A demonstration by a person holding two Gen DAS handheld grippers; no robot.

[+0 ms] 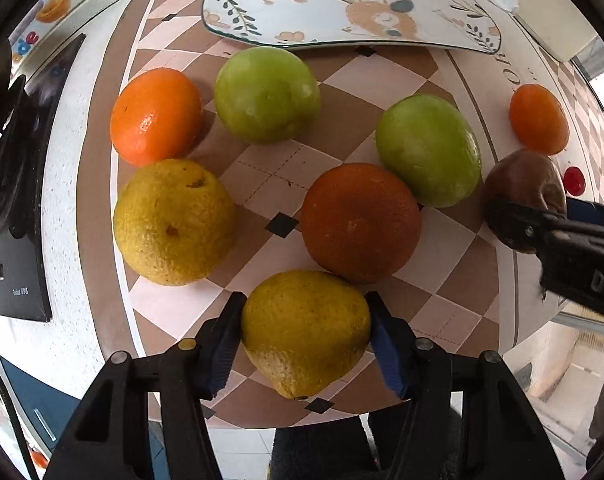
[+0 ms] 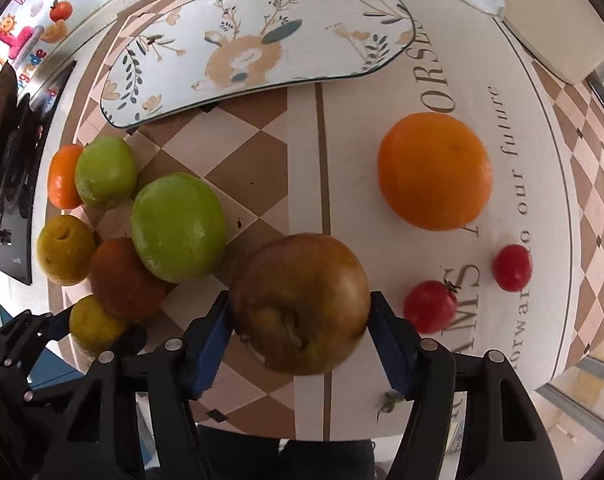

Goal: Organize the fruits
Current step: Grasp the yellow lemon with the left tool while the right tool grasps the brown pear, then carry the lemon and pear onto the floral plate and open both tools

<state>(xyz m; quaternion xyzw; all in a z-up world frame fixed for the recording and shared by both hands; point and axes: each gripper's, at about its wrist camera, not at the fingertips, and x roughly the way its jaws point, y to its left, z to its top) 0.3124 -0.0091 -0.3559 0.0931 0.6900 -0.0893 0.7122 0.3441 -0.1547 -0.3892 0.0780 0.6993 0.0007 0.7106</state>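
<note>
My left gripper is shut on a yellow citrus fruit near the table's front edge; this fruit also shows in the right wrist view. My right gripper is shut on a brown apple, which also shows in the left wrist view. On the table lie another yellow citrus, a dark orange, two green fruits, an orange, a second orange and two small red fruits.
A flowered oblong plate lies at the back of the checkered table. A black stove stands to the left. The table's front edge is just below my grippers.
</note>
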